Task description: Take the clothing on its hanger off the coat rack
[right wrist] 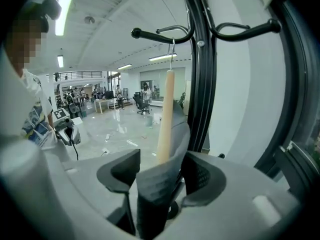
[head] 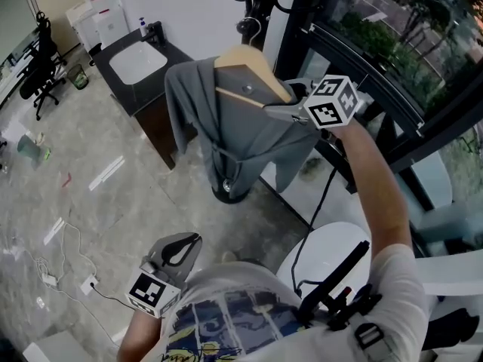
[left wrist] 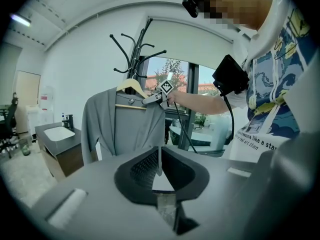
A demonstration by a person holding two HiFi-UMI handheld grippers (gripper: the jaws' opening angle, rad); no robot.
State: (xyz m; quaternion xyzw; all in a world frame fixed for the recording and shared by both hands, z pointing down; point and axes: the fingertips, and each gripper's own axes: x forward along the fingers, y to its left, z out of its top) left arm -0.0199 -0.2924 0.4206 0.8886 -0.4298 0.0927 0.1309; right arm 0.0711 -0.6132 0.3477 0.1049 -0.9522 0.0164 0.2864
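Even, fairly bright indoor light, daylight through window (left wrist: 175, 71), ceiling strip lamp (right wrist: 64, 6) flaring white, glossy floor (right wrist: 117, 129) carrying pale reflections, shadows faint, strong fisheye bending and black corners in both gripper views, near body of right gripper (right wrist: 161, 171) soft, out of focus.

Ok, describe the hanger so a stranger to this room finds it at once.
Look for the black coat rack by the window. From one of its upper arms a hanger hangs by a metal hook, with a grey garment draped over it. It is the only pale wooden thing on the rack; the other arms in view are bare.
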